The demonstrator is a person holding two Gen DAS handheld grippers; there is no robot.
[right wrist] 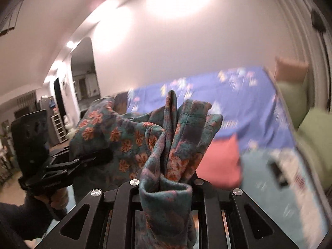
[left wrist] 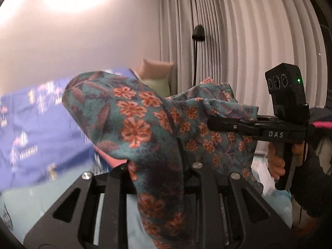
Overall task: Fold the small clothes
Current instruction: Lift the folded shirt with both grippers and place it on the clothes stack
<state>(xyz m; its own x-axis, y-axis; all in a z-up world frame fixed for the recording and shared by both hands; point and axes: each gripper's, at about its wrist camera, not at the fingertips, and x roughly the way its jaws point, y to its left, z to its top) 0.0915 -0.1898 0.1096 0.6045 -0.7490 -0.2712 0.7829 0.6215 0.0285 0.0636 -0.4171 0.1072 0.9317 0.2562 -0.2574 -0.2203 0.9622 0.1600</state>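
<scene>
The left gripper [left wrist: 166, 166] had its fingers clamped on a bunched edge of the floral cloth [left wrist: 134, 112], which spilled down between them and hid the tips. The right gripper [right wrist: 166, 184] was likewise closed on another gathered part of the same cloth [right wrist: 124, 137], the fabric rising in upright pleats above its fingers and a roll of it hanging below. From the left wrist view the right gripper [left wrist: 215, 122] reached in from the side, its fingers pinched on the far edge; from the right wrist view the left gripper [right wrist: 103, 155] bit into the cloth from the other side.

So the cloth hung in the air between the two grippers, slack and crumpled, well above the bed [right wrist: 238, 95] with its blue patterned sheet. A red cushion [right wrist: 222, 161] lay below on the bed, with green pillows [right wrist: 315, 128] at the far end; curtains [left wrist: 249, 41] and a floor lamp [left wrist: 198, 33] stood behind.

The step in hand looked like spreading the garment before a fold. To do it well, both grips probably should stay firm while the grippers draw apart until the span goes taut, then lower it flat on a bare part of the bed, away from the cushion. Both holds took bunched fabric, not clean corners, so a re-grip may be needed.
</scene>
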